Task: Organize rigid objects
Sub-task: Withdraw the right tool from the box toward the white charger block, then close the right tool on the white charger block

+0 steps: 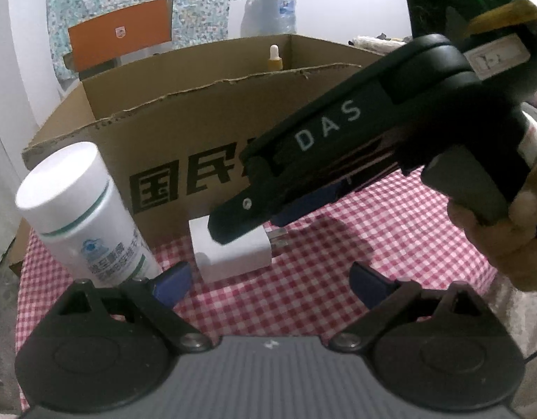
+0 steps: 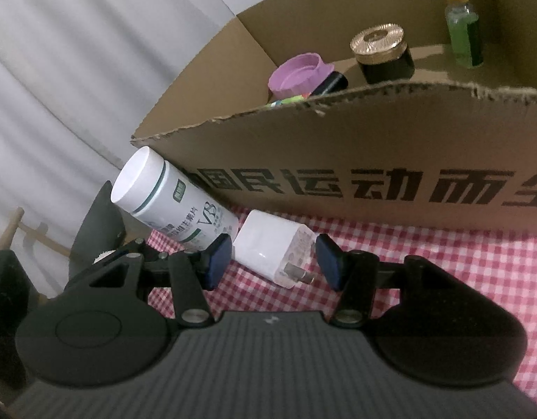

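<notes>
The right gripper brackets the white charger lying on the red checked cloth; both blue pads sit close beside its faces, but whether they press on it I cannot tell. Only the left wrist view shows this gripper from outside, held in a hand, and the left gripper with fingers wide and nothing between them. The white bottle stands just left of the charger. Behind is the cardboard box. Only the right wrist view looks inside: a purple lid, a gold-capped jar and a green dropper bottle.
</notes>
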`<state>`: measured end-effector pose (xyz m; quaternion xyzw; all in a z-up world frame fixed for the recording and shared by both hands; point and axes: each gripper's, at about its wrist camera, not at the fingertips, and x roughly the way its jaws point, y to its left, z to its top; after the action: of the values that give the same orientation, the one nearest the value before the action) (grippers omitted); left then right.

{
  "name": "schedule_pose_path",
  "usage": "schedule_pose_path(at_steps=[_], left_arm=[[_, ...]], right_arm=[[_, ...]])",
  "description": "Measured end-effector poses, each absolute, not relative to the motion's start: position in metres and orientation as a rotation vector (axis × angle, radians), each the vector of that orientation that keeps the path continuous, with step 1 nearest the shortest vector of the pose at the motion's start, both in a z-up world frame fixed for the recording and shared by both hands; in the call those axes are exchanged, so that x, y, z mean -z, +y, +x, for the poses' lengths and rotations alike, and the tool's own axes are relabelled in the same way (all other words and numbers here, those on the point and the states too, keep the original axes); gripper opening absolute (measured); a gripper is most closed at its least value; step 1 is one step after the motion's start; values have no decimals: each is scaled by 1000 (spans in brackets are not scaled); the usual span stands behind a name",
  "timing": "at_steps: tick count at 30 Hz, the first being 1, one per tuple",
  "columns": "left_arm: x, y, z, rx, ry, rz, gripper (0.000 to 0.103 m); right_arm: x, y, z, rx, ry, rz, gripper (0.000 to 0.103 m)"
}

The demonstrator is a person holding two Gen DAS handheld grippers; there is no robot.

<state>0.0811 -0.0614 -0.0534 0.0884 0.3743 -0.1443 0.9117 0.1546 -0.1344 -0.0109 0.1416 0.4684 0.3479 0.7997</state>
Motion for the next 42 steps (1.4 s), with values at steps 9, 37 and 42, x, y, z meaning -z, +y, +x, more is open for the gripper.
schedule_pose_path(at_steps=[9,37,42], left_arm=[[55,-72,89,317,787,166,98],[55,-117,79,493,806,184,98],[55,-122,77,519,806,185,98]], right_arm=[[21,-136,159,-764,1026,325,54],[21,-198,133,-681,985,353,56],[17,-205,130,-668,981,350,57]])
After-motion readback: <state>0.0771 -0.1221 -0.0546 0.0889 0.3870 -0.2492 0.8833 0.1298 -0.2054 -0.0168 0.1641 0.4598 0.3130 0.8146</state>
